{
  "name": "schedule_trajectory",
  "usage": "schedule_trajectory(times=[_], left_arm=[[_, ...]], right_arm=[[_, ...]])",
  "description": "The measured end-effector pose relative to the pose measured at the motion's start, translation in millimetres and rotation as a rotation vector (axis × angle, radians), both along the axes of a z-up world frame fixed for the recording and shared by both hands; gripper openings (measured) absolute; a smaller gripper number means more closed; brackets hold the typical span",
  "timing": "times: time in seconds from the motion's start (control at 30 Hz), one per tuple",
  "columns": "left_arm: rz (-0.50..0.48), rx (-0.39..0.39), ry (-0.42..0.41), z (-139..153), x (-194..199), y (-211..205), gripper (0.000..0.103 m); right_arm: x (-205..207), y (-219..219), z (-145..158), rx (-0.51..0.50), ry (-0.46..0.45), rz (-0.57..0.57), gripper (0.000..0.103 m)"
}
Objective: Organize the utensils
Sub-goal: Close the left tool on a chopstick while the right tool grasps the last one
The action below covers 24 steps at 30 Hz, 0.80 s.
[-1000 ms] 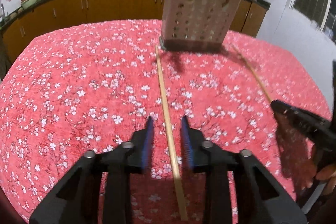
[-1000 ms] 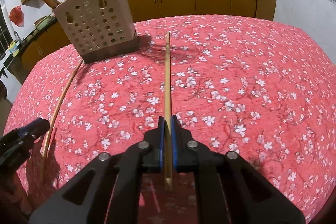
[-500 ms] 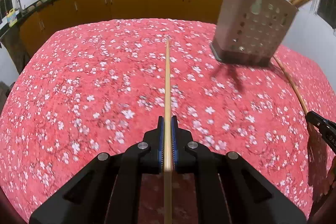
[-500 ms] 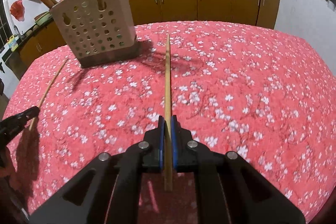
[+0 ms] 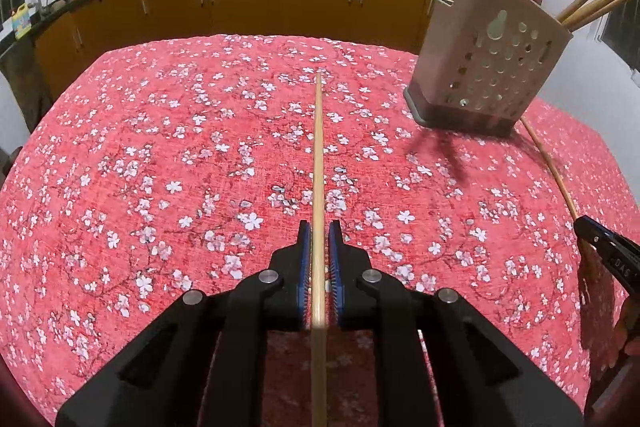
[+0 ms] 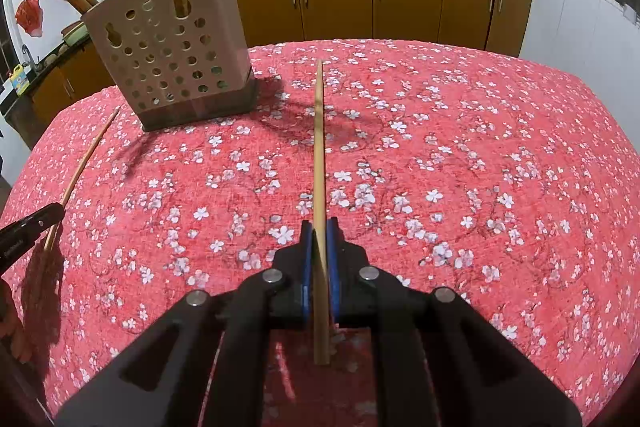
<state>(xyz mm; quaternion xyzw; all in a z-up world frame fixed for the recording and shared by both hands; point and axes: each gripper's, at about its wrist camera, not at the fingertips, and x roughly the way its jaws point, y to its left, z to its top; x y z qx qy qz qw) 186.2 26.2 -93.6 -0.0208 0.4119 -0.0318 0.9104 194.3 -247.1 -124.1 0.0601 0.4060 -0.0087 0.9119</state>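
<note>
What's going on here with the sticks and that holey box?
A person is tidying chopsticks with a hand-held gripping tool in each hand. The left tool is shut on one chopstick, and the right tool is shut on another chopstick; both sticks point forward over the red flowered tablecloth. The perforated utensil holder stands on the table with several chopsticks already in it. Neither held stick has reached the holder yet.

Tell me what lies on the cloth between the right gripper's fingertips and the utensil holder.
In the right wrist view, only bare floral tablecloth and shadow separate the right gripper from the utensil holder. The held chopstick points past the holder's right side.
</note>
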Motion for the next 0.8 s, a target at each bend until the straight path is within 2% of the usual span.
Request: schedule_trajectory(times=[0.8], left_arm=[[-0.003, 0.002, 0.001, -1.6, 1.3, -5.6, 0.012]], right_arm=[[-0.9, -1.0, -0.9, 0.015, -0.003, 0.001, 0.010]])
